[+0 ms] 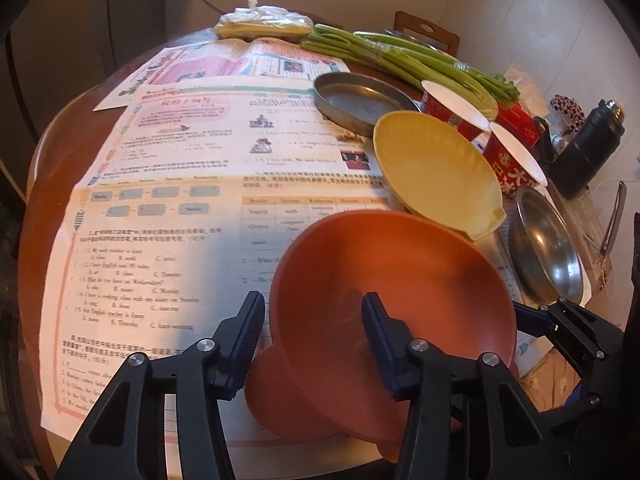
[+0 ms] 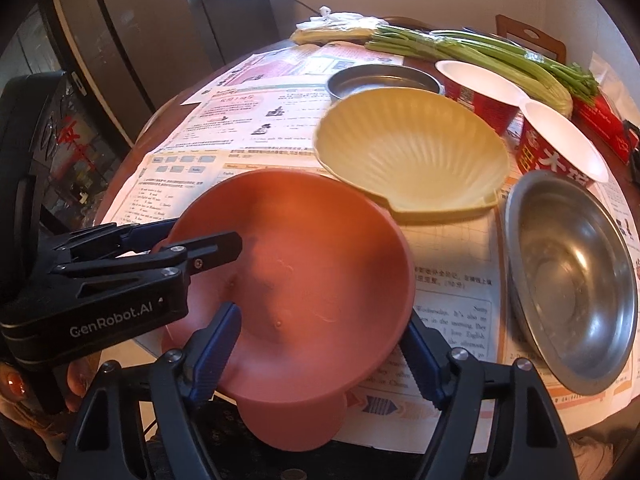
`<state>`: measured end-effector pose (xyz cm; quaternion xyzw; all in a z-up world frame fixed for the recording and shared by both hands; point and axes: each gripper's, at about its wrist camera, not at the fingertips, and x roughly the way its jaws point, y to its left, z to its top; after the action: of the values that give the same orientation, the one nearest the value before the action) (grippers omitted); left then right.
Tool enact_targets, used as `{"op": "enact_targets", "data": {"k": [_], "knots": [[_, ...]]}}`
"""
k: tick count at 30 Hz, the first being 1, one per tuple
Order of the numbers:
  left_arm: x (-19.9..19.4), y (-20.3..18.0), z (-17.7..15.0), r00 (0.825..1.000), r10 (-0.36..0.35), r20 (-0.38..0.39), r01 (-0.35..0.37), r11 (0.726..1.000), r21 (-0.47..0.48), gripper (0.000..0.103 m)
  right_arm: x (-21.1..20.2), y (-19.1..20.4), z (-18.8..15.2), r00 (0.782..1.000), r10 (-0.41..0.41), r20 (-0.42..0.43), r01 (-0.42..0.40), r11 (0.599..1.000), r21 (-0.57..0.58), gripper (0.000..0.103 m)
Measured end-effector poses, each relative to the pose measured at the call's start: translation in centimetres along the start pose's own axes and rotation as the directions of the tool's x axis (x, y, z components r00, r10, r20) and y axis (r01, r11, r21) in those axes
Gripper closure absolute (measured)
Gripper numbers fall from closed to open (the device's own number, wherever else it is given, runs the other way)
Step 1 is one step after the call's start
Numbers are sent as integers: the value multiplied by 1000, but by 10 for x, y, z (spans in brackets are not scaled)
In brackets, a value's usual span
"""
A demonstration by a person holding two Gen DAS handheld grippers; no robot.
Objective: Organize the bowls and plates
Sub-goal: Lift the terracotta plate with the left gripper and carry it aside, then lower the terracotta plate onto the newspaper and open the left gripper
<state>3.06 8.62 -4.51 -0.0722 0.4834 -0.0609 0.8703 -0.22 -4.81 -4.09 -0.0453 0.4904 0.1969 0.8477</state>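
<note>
Where the orange bowl (image 2: 304,272) sat: low centre of both views, on its foot on the printed worksheets (image 1: 160,200), at the table's near edge.
Left gripper (image 1: 312,328): straddled the bowl's left rim, one finger inside, one outside; partly closed, but I could not tell whether the pads bit.
Right gripper (image 2: 320,352): spread wide over the near-right rim, pressing on nothing.
Why so: I judged a two-sided rim hold suited a wide, flared bowl.
Yellow shell dish (image 2: 412,160): just above the bowl in frame, rims nearly touching.
Steel bowl (image 2: 572,280): right, apart from the orange one.
Crowded side: steel pan (image 1: 360,100) and red paper cups (image 1: 456,112), upper right.
Open room: bare worksheets at left.
</note>
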Motion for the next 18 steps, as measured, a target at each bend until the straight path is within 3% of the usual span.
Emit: {"op": "enact_targets", "data": {"k": [10,18], "knots": [[-8,44,25,996,91,24,-89,993,-81,51,13,47,33,999,25,22,-21,987,-162,25],[9,83,60,988,152,7,-150,980,-129,51,37,68,66,997,76,0,-75,984,-159,25]]}}
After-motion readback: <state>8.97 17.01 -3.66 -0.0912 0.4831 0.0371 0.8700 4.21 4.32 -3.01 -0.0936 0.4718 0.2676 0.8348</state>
